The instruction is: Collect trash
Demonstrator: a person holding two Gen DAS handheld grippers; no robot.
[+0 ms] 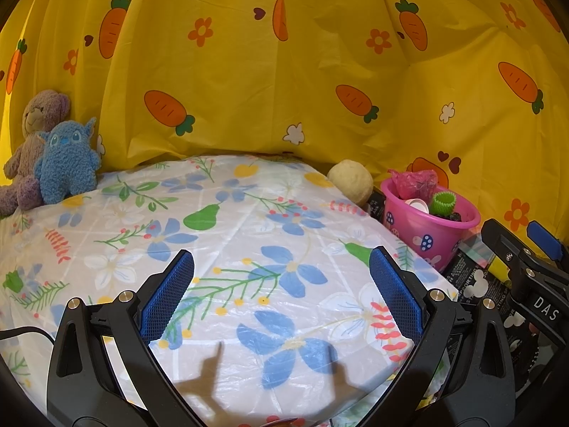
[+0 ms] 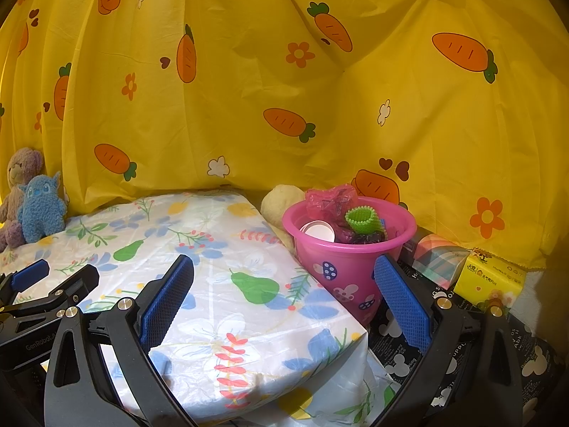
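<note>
A pink bucket (image 1: 432, 229) (image 2: 346, 259) stands just off the right edge of the flowered table (image 1: 227, 235) (image 2: 199, 270). Inside it lie a crumpled pink bag (image 1: 414, 181) (image 2: 329, 197), a green ribbed cup (image 1: 442, 203) (image 2: 362, 219) and a white cup (image 2: 318, 231). My left gripper (image 1: 281, 274) hangs open over the table's near half with nothing between its fingers. My right gripper (image 2: 284, 281) is open too, over the table's right edge, its right finger (image 2: 402, 302) in front of the bucket. The right gripper's tip (image 1: 526, 249) shows at the left wrist view's right edge.
Two plush toys, a brownish bear (image 1: 32, 142) (image 2: 17, 181) and a blue monster (image 1: 65, 163) (image 2: 41, 210), sit at the table's far left. A cream plush ball (image 1: 350, 179) (image 2: 279, 201) lies behind the bucket. A pastel box (image 2: 439, 259) and yellow tissue pack (image 2: 489, 279) rest right of it. A yellow carrot curtain (image 1: 284, 89) backs everything.
</note>
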